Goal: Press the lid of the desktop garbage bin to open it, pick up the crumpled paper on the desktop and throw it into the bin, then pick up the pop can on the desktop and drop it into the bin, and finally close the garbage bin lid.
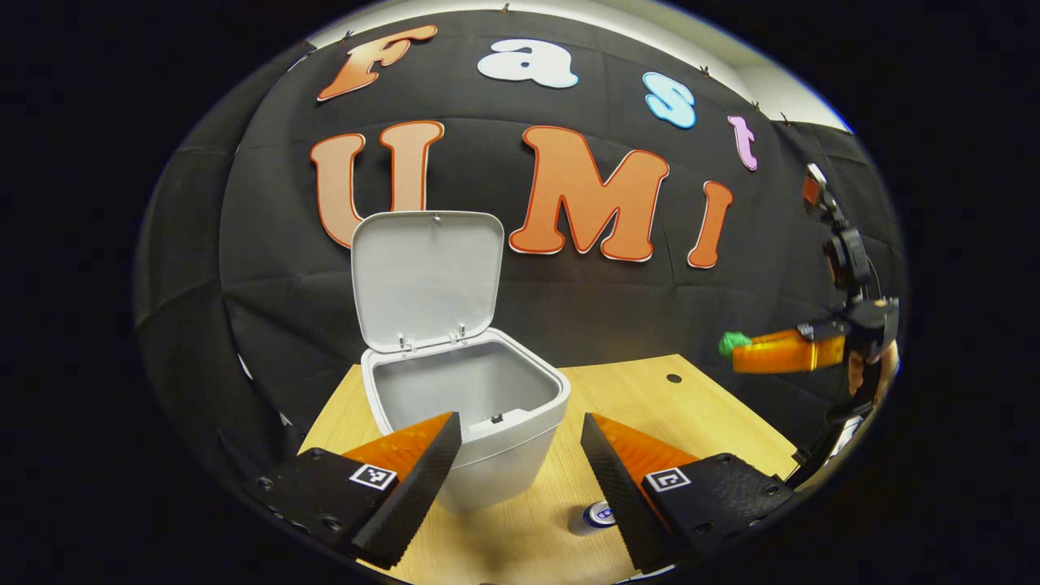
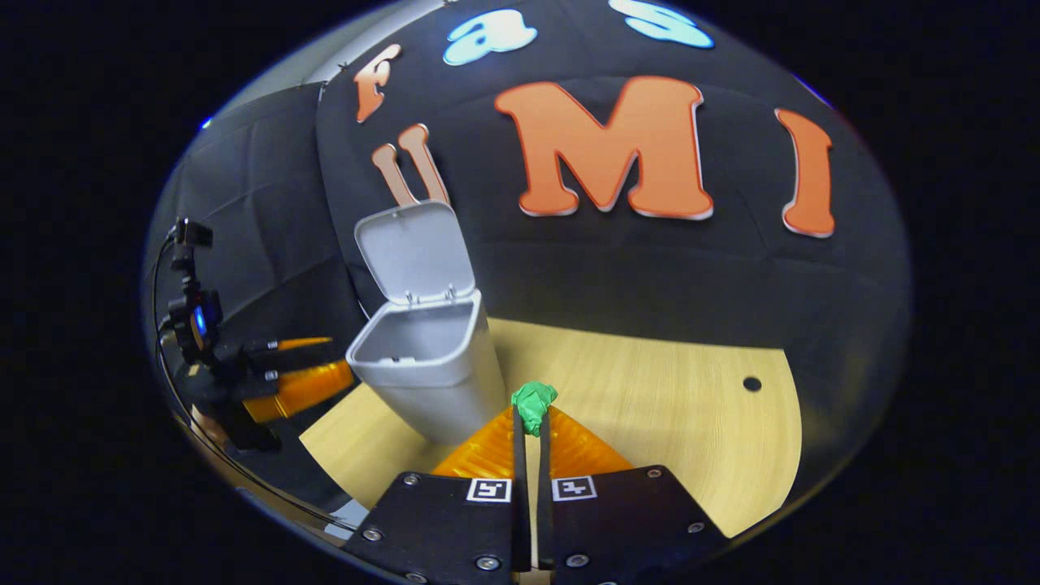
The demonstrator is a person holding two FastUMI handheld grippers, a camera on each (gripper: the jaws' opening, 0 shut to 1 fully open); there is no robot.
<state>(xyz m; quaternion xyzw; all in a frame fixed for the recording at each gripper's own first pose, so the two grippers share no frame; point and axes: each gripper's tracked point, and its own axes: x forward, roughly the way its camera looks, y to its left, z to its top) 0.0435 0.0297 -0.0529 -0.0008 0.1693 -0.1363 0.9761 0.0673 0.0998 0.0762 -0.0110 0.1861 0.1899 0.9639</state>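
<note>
1. Your right tool (image 2: 530, 426) is clamped on the crumpled paper (image 2: 534, 404) by its tips alone, above the tabletop (image 2: 666, 422) and short of the open bin (image 2: 422, 357); releasing early would drop it outside.
2. Your left tool (image 1: 520, 463) stands apart near the bin; the pop can (image 1: 591, 515) stands by the tabletop's near edge, where a sweep could tip it.

Left gripper (image 1: 520, 471): jaws spread wide apart, nothing between them, held level and low.
Right gripper (image 2: 530, 422): jaws drawn almost together, both pressing on the crumpled paper (image 2: 534, 404) at their tips.
Right gripper, seen from the left gripper view (image 1: 735, 348): raised, reaching sideways, a hand (image 1: 873, 366) behind it.
</note>
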